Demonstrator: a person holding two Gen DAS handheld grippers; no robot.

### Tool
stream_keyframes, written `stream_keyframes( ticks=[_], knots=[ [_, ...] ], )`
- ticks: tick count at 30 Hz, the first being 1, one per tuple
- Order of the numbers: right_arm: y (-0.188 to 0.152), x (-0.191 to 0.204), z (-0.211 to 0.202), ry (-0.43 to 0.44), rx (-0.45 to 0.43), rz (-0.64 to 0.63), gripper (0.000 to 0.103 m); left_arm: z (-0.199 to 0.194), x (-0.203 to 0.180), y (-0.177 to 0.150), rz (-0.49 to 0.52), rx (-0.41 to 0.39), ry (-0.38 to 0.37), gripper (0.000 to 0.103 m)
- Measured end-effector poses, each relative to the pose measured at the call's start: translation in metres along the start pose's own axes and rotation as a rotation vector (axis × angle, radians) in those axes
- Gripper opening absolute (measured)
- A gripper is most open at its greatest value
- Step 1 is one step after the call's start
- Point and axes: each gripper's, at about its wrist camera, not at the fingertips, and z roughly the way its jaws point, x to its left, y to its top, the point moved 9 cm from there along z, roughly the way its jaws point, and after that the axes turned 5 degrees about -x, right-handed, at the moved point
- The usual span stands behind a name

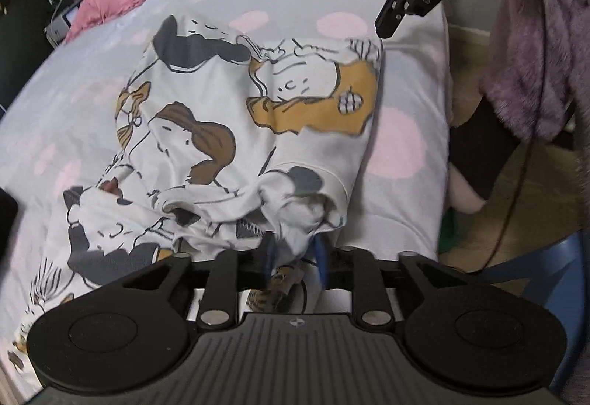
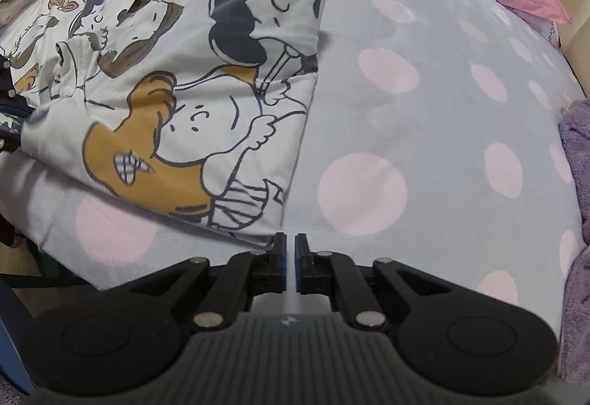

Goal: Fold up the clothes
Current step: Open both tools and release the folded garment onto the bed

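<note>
Left wrist view: the left gripper (image 1: 295,257) pinches a bunched edge of the cartoon shirt (image 1: 236,132) lying on the bed (image 1: 405,154). Right wrist view: the right gripper (image 2: 290,250) is nearly closed, holding nothing, just beside the shirt's near corner.

Both my grippers are the same matte black plastic: two big round discs at the base, a ribbed grey panel between them with a tiny crosshair mark, silver pivot pins on the linkage arms. The right gripper (image 2: 290,257) has blue pads on its fingers (image 2: 281,257). From the left gripper (image 1: 295,257), the right one's side shows white lettering and a thin black cable trailing off. My sleeve (image 1: 531,47) is fuzzy lilac fleece.
</note>
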Motion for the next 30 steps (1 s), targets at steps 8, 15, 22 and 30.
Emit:
stream_keyframes(
  ticks=[8,15,22,30],
  knots=[
    [0.041,-0.009,-0.021,0.082,-0.068,0.057,0.031,-0.047,0.059,0.034,-0.192,-0.153,-0.028,0.046],
    [0.093,-0.014,-0.010,0.110,-0.086,0.001,0.040,-0.018,0.137,0.057,-0.380,-0.195,0.033,0.046],
    [0.132,-0.027,0.016,0.118,-0.125,0.028,0.043,0.050,0.182,0.067,-0.476,-0.189,0.039,0.046],
    [0.155,-0.037,0.046,0.142,-0.124,0.089,0.044,0.112,0.200,0.063,-0.591,-0.185,-0.055,0.052]
  ],
)
